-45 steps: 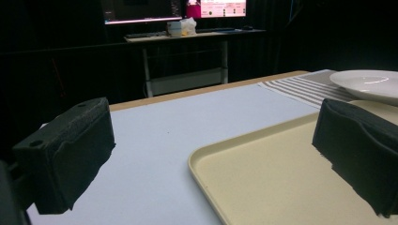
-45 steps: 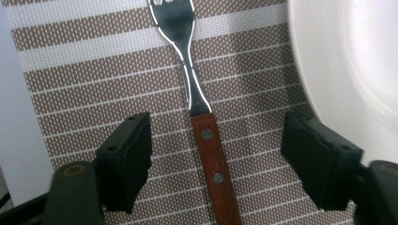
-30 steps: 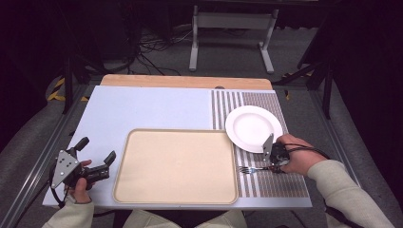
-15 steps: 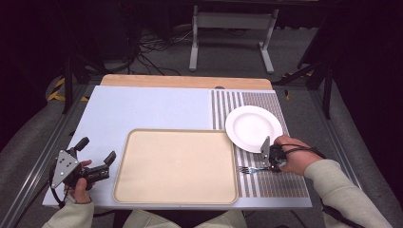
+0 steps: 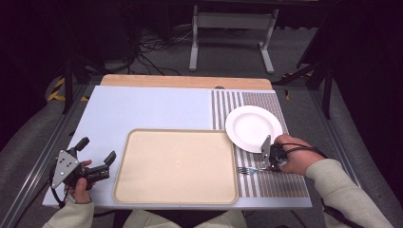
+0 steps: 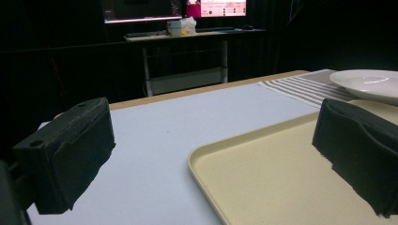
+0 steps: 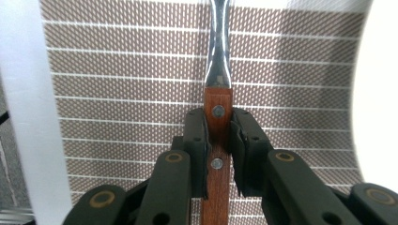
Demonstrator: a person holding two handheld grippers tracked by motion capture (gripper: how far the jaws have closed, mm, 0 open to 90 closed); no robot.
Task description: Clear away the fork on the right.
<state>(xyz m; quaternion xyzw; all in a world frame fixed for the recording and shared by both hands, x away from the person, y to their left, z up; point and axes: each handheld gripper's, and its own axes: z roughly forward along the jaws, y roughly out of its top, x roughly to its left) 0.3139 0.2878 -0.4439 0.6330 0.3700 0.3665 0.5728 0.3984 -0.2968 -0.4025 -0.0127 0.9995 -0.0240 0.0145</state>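
Observation:
A fork (image 5: 247, 170) with a wooden handle (image 7: 218, 105) lies on the striped placemat (image 5: 266, 186), tines pointing toward the tray. My right gripper (image 5: 267, 165) points down at it. Its jaws have just been closing, and in the right gripper view my right gripper (image 7: 218, 129) is shut on the handle, pads pressed against both sides. A white plate (image 5: 254, 127) sits just beyond it. My left gripper (image 5: 98, 149) rests open at the table's left front, beside the beige tray (image 5: 176, 132), with nothing between its wide-set jaws (image 6: 213, 154).
The tray's rim (image 6: 206, 154) lies close ahead of the left gripper, with the plate (image 6: 371, 84) farther right. A pale blue mat (image 5: 152, 107) covers the table. Its wooden back edge (image 5: 185, 80) meets dark floor with cables and a stand.
The right hand has settled very slightly over the fork's handle. The left gripper has stayed where it was.

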